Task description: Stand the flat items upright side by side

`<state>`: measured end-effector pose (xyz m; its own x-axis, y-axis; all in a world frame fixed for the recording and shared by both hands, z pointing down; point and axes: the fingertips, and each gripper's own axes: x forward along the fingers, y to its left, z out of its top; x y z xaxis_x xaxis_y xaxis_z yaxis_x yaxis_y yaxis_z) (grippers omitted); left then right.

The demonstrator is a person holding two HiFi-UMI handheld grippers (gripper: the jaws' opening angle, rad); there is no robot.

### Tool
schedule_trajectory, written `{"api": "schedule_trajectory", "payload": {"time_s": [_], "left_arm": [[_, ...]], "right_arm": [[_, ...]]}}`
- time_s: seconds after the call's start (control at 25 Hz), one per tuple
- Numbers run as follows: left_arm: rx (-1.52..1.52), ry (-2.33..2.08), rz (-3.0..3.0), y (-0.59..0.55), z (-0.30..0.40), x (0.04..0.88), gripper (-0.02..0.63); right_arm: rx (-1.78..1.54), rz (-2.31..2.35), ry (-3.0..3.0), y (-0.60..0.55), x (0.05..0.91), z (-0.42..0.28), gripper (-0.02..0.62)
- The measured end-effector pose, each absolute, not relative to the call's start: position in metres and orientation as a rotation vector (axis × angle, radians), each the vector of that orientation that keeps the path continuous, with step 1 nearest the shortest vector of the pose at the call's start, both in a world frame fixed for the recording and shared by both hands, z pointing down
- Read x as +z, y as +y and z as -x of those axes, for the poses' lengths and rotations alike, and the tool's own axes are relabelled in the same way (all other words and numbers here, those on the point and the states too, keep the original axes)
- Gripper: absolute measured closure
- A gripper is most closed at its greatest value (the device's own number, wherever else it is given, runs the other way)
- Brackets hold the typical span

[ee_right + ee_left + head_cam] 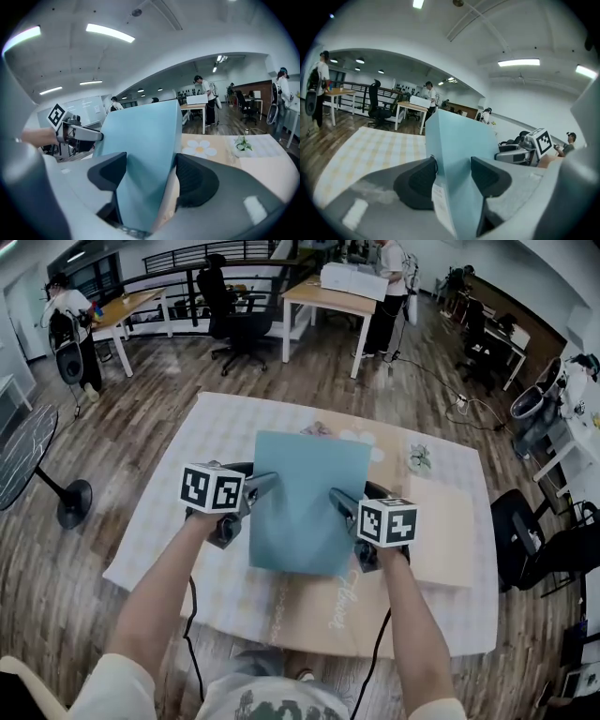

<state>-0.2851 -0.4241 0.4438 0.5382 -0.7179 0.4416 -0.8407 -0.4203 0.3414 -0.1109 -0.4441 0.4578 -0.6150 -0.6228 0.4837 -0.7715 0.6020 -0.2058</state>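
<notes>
While aloft, flat item [305,502] over tablecloth [211,432]

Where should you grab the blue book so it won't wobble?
Pinch the blue book at both side edges, about midway, one gripper from each side, as the left gripper and right gripper do. It is wide and thin, so jaws fit across its flat faces and two holds should steady it.

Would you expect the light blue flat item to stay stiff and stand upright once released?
Probably stiff: the light blue item shows flat faces and straight edges though gripped only at its sides by the left claw and right claw. It looks slim for its height, so it would likely tip if stood unsupported.
</notes>
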Motion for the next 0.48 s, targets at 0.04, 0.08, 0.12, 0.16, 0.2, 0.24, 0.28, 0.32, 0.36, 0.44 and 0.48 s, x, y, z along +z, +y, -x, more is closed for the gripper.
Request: {"api": "schedule_trajectory", "payload": {"time_s": [0.04,0.08,0.12,0.16,0.2,0.24,0.28,0.32,0.36,0.44,0.48], "left_arm": [[0.308,-1.285,-2.26,-0.42,0.284,0.438,0.362],[0.31,-1.309,-2.266,-0.415,0.284,0.433,0.362],[0.311,-1.331,-2.27,-0.41,0.283,0.429,0.362],[0.314,-1.35,-2.272,-0.404,0.282,0.427,0.362],[0.316,-1.366,-2.271,-0.397,0.282,0.425,0.362],[0.319,-1.382,-2.268,-0.389,0.282,0.424,0.362],[0.32,-1.397,-2.261,-0.381,0.283,0.423,0.362],[0.32,-1.413,-2.253,-0.373,0.283,0.423,0.362],[0.318,-1.428,-2.248,-0.366,0.284,0.422,0.362],[0.319,-1.465,-2.246,-0.351,0.284,0.418,0.362],[0.323,-1.484,-2.248,-0.343,0.283,0.415,0.362]], "right_arm": [[0.541,-1.122,-2.482,-0.441,0.453,0.111,0.264],[0.517,-1.121,-2.494,-0.437,0.449,0.11,0.265],[0.496,-1.119,-2.503,-0.433,0.445,0.11,0.267],[0.479,-1.116,-2.51,-0.428,0.443,0.109,0.268],[0.465,-1.11,-2.517,-0.423,0.441,0.108,0.27],[0.45,-1.103,-2.526,-0.417,0.438,0.108,0.273],[0.435,-1.096,-2.535,-0.411,0.436,0.109,0.278],[0.418,-1.089,-2.543,-0.405,0.433,0.11,0.282],[0.401,-1.083,-2.551,-0.398,0.43,0.111,0.285],[0.364,-1.074,-2.562,-0.387,0.424,0.111,0.288],[0.346,-1.071,-2.568,-0.381,0.422,0.111,0.29]]}}
